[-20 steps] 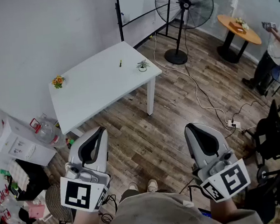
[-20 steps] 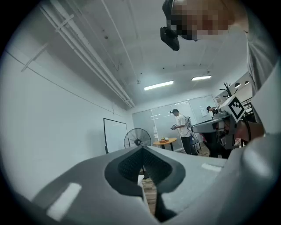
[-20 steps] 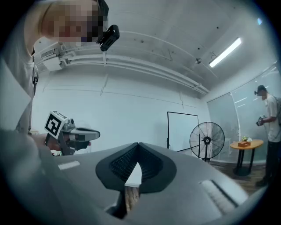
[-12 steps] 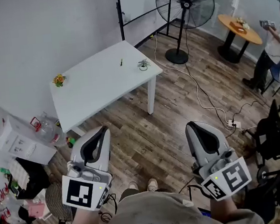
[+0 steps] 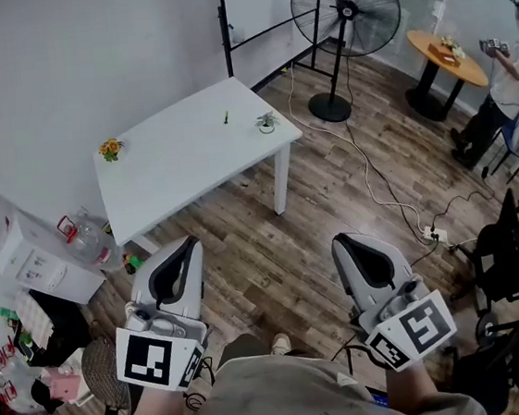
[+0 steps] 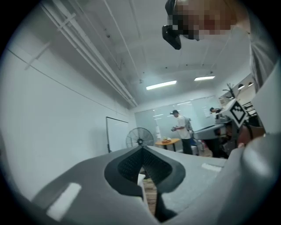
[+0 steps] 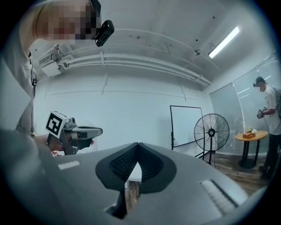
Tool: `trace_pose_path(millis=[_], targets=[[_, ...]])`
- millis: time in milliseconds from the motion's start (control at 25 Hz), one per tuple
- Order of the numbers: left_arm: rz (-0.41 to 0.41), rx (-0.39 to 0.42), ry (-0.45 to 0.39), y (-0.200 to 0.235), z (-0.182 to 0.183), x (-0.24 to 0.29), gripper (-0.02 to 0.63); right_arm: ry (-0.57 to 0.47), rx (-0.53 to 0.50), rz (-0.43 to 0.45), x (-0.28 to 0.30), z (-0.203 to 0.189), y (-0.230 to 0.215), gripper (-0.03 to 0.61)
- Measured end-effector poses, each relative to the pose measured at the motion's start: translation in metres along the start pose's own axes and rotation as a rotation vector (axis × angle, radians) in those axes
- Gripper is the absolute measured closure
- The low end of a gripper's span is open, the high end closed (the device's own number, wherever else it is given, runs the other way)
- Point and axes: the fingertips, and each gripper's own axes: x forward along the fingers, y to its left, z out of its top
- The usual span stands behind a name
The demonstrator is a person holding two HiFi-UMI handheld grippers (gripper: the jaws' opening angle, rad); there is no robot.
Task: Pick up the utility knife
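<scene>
Head view, worktop: white, well ahead of both claws, with open wooden floor between its near edge and the person.
Head view, room's edges: a wall runs behind the worktop. A standing fan and a trailing cable are off to the right, and storage clutter crowds the left.
Head view, utility knife: a thin dark sliver with a greenish tint lying near the worktop's far edge, between an orange flower pot and a small plant. It is too small to make out further.
Head view, left claw: held low over the floor, far from the knife.
Head view, right claw: level with the left one and well apart from it.
Left gripper view, left claw: clenched with the tips meeting and nothing between them. The fan and a person are in the distance.
Right gripper view, right claw: clenched and empty. The left claw shows at left, and the knife is hidden behind the jaws.
</scene>
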Motion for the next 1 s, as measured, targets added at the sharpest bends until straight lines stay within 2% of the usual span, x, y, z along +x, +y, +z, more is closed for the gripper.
trace_pose_path(millis=[80, 120, 200, 680, 1000], targets=[[0.071, 0.007, -0.014, 0.009, 0.003, -0.001, 0.590, 0.012, 0.002, -0.001, 0.000, -0.004, -0.003, 0.551], [0.080, 0.012, -0.010, 0.010, 0.003, -0.001, 0.481, 0.019, 0.003, -0.003, 0.000, -0.005, -0.004, 0.551], [0.076, 0.015, 0.006, 0.010, 0.001, 0.001, 0.426, 0.026, 0.008, -0.005, -0.001, -0.007, -0.005, 0.551], [0.049, -0.027, 0.036, 0.033, -0.024, 0.050, 0.417, 0.071, 0.009, -0.048, 0.036, -0.027, -0.040, 0.551], [0.045, -0.055, 0.061, 0.081, -0.047, 0.126, 0.417, 0.099, 0.004, -0.055, 0.114, -0.032, -0.088, 0.551]])
